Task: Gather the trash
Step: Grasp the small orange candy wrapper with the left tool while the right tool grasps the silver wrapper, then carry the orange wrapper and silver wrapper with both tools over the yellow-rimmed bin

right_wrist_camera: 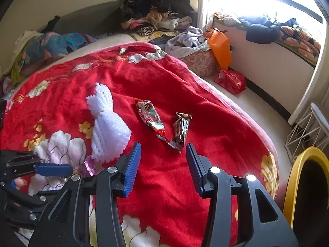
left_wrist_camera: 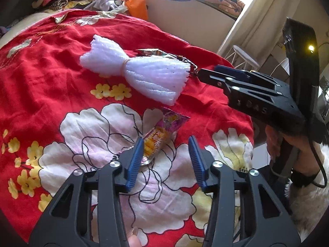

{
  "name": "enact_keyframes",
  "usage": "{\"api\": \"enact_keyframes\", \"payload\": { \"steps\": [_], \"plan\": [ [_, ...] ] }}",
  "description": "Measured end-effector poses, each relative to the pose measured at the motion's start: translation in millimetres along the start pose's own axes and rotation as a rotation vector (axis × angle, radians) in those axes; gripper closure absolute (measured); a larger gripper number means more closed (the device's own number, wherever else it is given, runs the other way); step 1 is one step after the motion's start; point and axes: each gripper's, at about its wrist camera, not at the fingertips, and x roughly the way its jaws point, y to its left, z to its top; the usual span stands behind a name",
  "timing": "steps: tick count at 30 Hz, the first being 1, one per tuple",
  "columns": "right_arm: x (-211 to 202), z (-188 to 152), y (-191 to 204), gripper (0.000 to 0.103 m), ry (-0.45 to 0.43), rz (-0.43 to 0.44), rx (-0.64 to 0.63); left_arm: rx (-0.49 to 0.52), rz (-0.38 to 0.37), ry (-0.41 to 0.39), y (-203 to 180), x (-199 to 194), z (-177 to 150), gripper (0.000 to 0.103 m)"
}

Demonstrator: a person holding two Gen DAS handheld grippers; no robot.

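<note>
Left wrist view: my left hand-held gripper point(left_wrist_camera: 166, 148) hangs spread over the pink and yellow wrapper point(left_wrist_camera: 162, 133) on the red blanket point(left_wrist_camera: 51, 78), just this side of the white yarn bundle point(left_wrist_camera: 133, 74); its left pad touches the wrapper, not pinching. The right hand-held gripper point(right_wrist_camera: 163, 154), also spread and empty, alone shows me two brown wrappers point(right_wrist_camera: 162, 123) beyond the yarn bundle, plus a yellow-rimmed bin point(right_wrist_camera: 296, 177).
</note>
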Motion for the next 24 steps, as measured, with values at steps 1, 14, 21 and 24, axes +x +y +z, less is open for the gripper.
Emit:
{"api": "enact_keyframes", "payload": {
  "steps": [1,14,21,24],
  "plan": [
    [5,2,0,0.060,0.010,-0.005,-0.009,-0.005,0.001,0.002,2,1,-1,0.075],
    [43,20,9,0.086,0.061,-0.003,-0.048,-0.001,0.016,0.021,5,7,-6,0.096],
    [20,7,2,0.095,0.024,0.081,0.085,0.010,0.023,0.012,3,5,-8,0.100],
    [1,1,-1,0.095,-0.013,0.096,0.126,0.018,0.021,0.006,1,4,-8,0.101]
  ]
}}
